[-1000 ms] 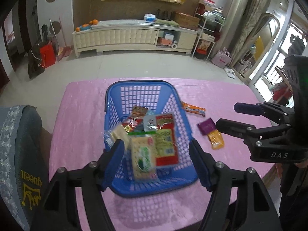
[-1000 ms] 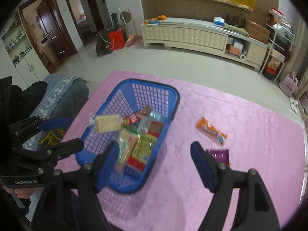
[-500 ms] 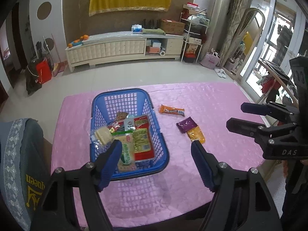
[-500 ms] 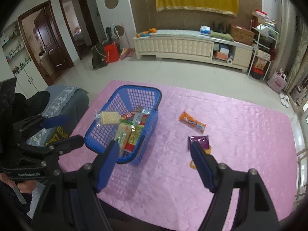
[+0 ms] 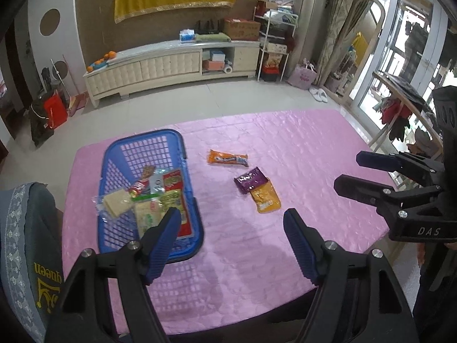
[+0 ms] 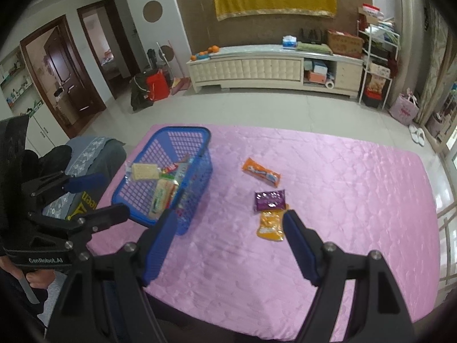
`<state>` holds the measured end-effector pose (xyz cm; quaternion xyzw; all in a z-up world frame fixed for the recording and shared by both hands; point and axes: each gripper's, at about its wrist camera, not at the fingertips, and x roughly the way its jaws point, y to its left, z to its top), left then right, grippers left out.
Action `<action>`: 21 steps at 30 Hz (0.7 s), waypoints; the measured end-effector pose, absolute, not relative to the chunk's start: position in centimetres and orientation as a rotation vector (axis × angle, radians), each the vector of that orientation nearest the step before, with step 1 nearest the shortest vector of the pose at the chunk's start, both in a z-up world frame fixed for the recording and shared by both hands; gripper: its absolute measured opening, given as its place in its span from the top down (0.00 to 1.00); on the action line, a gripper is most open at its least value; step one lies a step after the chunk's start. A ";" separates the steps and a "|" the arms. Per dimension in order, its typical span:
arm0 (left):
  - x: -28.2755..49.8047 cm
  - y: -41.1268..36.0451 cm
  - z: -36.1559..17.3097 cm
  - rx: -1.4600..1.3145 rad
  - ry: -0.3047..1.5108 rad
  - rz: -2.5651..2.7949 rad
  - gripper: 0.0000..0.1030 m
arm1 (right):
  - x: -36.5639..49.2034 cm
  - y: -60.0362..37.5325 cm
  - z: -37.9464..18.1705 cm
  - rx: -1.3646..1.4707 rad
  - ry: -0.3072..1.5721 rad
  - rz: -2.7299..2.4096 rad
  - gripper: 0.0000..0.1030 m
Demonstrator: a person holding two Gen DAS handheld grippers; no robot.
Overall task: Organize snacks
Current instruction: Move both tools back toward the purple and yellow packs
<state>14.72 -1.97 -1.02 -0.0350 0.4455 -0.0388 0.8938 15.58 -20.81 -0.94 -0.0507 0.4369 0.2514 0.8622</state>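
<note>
Both grippers have pulled back from the blue plastic lattice basket (image 5: 148, 191); more of the pink-covered desk (image 5: 300, 148) shows now. Left gripper (image 5: 231, 230) & right gripper (image 6: 228, 230): fingers spread, nothing between. Right of basket, loose on desk: orange wrapper (image 5: 227, 157), purple packet (image 5: 250, 179) overlapping yellow packet (image 5: 265, 198). Other snacks inside basket.

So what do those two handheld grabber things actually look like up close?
Both the left gripper and right gripper are black plastic frames with silver bolts. Each has two jaws with ribbed blue pads. White lettering reads "DAS" on the right one and "GenRobot.AI" on the left one. No cables show.
</note>
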 end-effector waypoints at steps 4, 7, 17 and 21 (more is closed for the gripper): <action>16.0 -4.1 -2.3 -0.060 0.954 -0.095 0.30 | 16.5 -22.8 -2.6 -0.109 0.950 0.509 0.23; 17.2 -5.5 -3.7 -0.053 0.987 -0.105 0.30 | 17.3 -24.3 -3.9 -0.099 0.977 0.495 0.23; 22.1 -9.3 -9.5 -0.067 1.120 -0.114 0.30 | 20.7 -28.2 -9.7 -0.054 1.096 0.462 0.23; 24.3 -10.1 -12.0 -0.093 1.176 -0.102 0.30 | 22.1 -29.3 -11.7 -0.036 1.134 0.447 0.22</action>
